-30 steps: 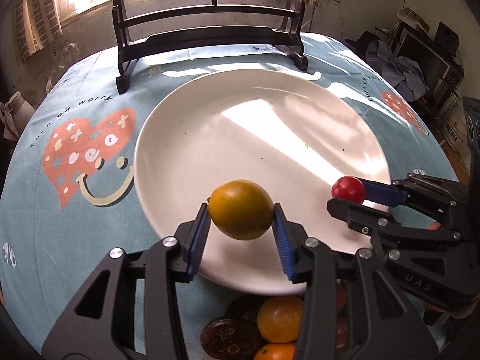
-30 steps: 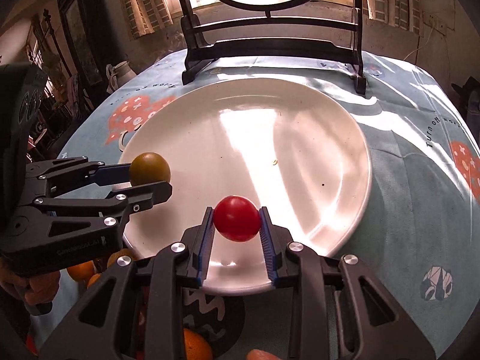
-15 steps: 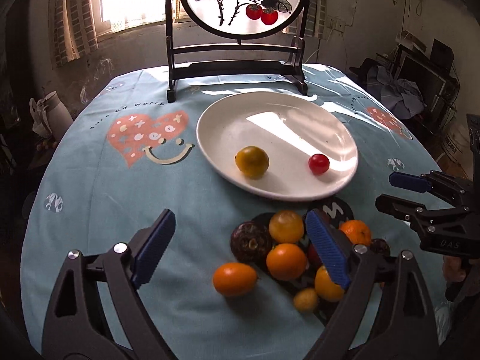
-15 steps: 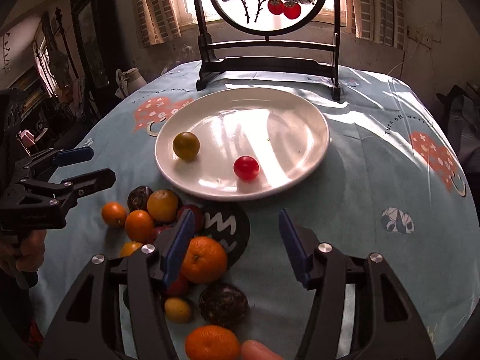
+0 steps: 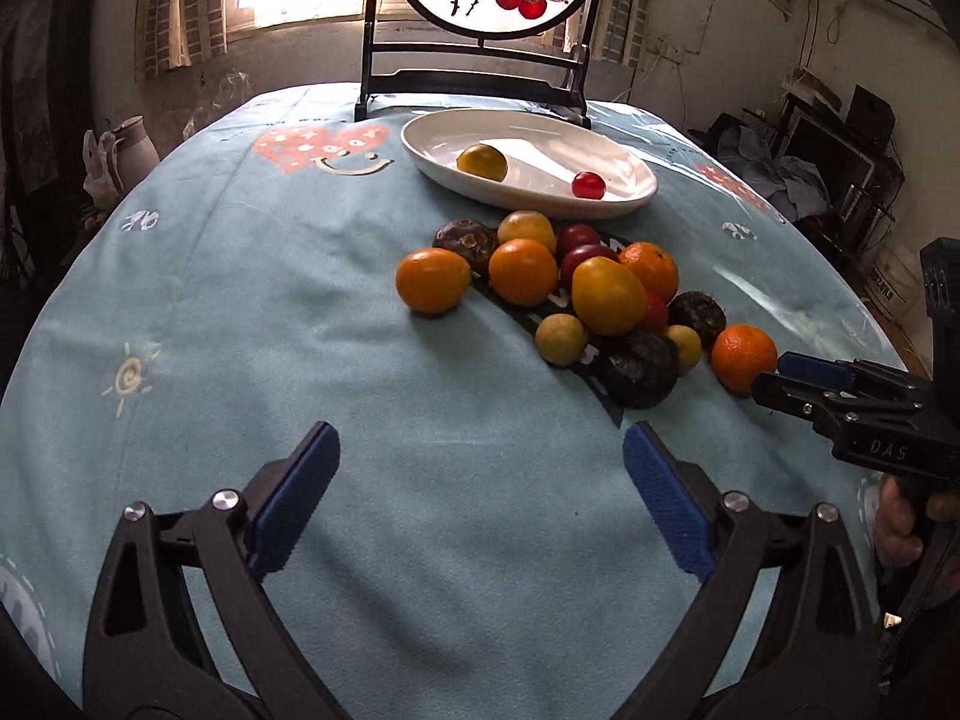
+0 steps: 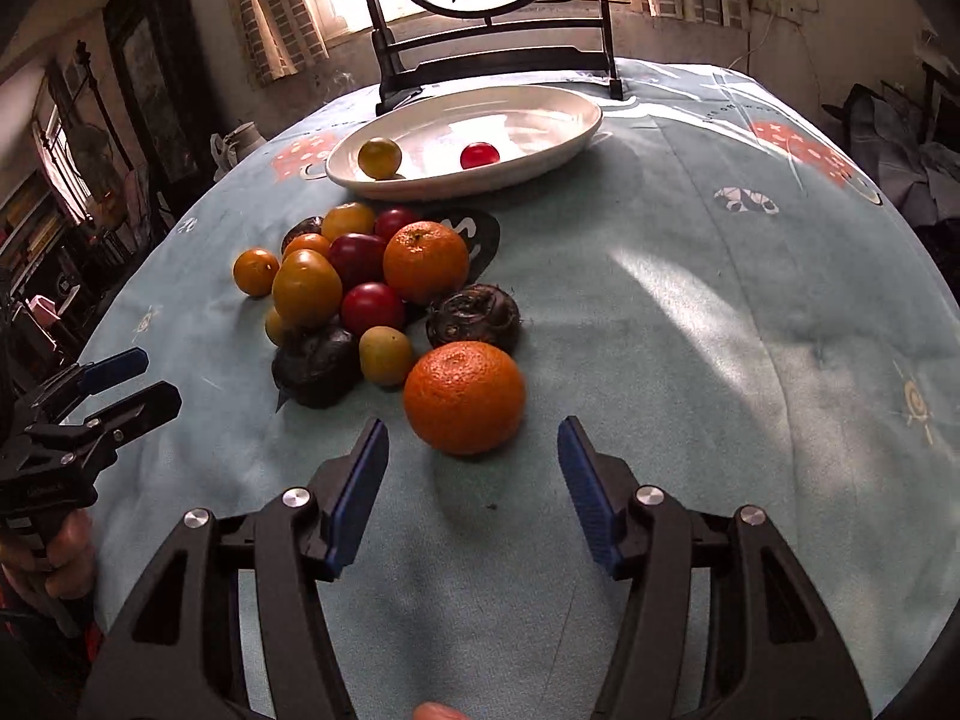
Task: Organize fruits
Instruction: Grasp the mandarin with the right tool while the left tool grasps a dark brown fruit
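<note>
A white plate [image 5: 630, 195] [image 6: 558, 144] at the far side of the table holds a yellow-green fruit [image 5: 482, 162] [image 6: 379, 157] and a small red tomato [image 5: 588, 185] [image 6: 479, 155]. A pile of oranges, red, yellow and dark fruits [image 5: 606, 294] [image 6: 366, 276] lies in front of it. My left gripper [image 5: 480, 492] is open and empty over bare cloth, short of the pile. My right gripper [image 6: 471, 480] is open and empty, with a large orange [image 6: 463, 397] [image 5: 744, 357] just ahead between its fingers.
A dark wooden stand with a round painted screen [image 5: 480, 60] [image 6: 492, 42] stands behind the plate. The round table has a light blue patterned cloth [image 5: 240, 300]. A lone orange [image 5: 433, 279] sits left of the pile. Clutter fills the room at right.
Both grippers let go of the yellow-green fruit and the tomato on the plate, opened, and drew back toward the near side of the table, past the fruit pile.
</note>
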Motion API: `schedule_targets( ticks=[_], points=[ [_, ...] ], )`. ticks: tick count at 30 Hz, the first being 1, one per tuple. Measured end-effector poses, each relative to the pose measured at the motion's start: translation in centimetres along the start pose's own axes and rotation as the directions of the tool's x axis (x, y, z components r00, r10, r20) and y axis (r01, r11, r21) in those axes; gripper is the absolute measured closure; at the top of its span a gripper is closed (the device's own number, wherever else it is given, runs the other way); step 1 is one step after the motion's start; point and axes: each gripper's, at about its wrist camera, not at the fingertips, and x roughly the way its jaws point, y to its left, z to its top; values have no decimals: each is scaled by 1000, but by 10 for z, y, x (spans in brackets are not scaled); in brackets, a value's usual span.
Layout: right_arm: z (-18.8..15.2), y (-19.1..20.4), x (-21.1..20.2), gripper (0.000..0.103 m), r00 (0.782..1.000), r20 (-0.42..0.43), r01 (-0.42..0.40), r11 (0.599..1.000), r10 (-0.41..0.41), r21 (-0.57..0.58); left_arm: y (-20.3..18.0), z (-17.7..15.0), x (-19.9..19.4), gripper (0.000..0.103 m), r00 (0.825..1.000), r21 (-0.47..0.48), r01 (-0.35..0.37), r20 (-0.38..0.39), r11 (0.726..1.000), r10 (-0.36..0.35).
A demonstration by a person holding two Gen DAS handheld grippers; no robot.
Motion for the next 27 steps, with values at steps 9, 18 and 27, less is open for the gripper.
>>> schedule_targets(
  ticks=[9, 18, 27],
  points=[
    [16, 5, 23, 44, 998, -46, 49, 998, -51, -47, 0, -1, 4, 6, 1000, 4, 5, -25, 1000, -5],
    [30, -13, 15, 58, 992, -3, -129, 992, 129, -2, -22, -1, 3, 12, 997, 61, 77, -13, 995, -77],
    [34, -47, 12, 58, 983, 74, -178, 971, 168, 158, -62, 18, 38, 42, 983, 144, 165, -100, 976, -152]
  ],
)
